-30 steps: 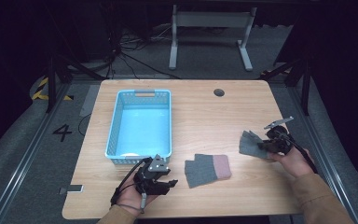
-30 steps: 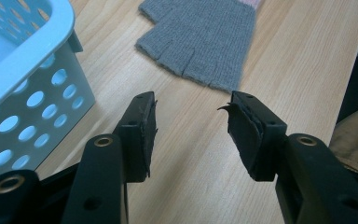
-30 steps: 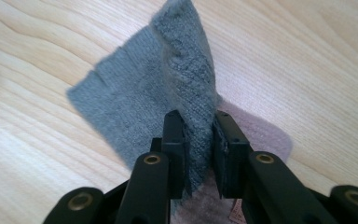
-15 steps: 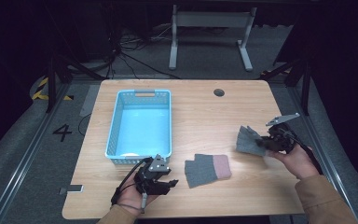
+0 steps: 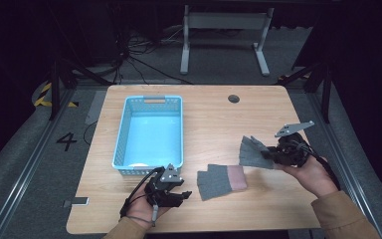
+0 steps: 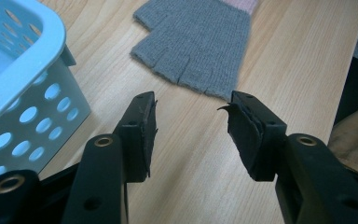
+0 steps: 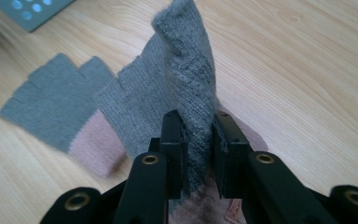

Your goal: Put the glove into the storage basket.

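The right claw point(image 5: 270, 157) grips a grey glove point(image 5: 252, 152) lifted above the tabletop point(image 5: 214, 117), the blue basket point(image 5: 150, 130) well to its left, seemingly its destination, while the left claw point(image 5: 183, 194) rests open near a second glove point(image 5: 221, 180).

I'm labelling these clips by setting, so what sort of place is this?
Probably a lab or workshop set up for recording, not a home. A bare wooden table stands on grey carpet with loose cables on the floor behind it, yellow-and-black hazard tape and a number 4 marked beside it.
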A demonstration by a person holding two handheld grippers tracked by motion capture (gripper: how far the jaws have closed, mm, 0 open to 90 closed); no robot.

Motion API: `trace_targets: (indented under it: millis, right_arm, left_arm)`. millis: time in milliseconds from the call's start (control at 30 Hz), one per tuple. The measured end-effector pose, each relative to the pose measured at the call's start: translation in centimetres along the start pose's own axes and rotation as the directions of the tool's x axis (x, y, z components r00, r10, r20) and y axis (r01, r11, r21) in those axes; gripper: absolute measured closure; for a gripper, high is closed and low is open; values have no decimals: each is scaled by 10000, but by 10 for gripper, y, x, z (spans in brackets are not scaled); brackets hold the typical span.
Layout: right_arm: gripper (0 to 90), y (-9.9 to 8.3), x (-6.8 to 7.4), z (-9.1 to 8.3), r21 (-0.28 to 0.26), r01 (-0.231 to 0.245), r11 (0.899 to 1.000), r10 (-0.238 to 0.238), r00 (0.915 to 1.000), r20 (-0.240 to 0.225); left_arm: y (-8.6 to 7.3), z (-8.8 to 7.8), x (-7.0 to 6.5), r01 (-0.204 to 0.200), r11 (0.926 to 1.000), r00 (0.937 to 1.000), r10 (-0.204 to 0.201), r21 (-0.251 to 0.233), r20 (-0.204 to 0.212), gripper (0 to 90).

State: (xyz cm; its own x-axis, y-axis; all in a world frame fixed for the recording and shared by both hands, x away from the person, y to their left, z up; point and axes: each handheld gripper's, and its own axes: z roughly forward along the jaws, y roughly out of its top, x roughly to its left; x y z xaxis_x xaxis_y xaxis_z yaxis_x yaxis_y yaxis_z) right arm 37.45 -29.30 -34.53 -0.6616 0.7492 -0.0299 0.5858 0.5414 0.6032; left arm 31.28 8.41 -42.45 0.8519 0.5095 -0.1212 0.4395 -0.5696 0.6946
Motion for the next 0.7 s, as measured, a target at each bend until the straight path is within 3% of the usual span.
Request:
trace_targets:
  millis: [367,700]
  right_arm:
    - [763,14,28,4,-117,654,9978,-660,9956,-663]
    - [760,24,53,17,-146,1211,9925,-1220,9847,-1246]
  left_arm:
    - [-2,-3,0,85,9999,10000,-85,66,-43,523]
    - [-5,-5,0,140,9999,9998,-141,-14,-138,523]
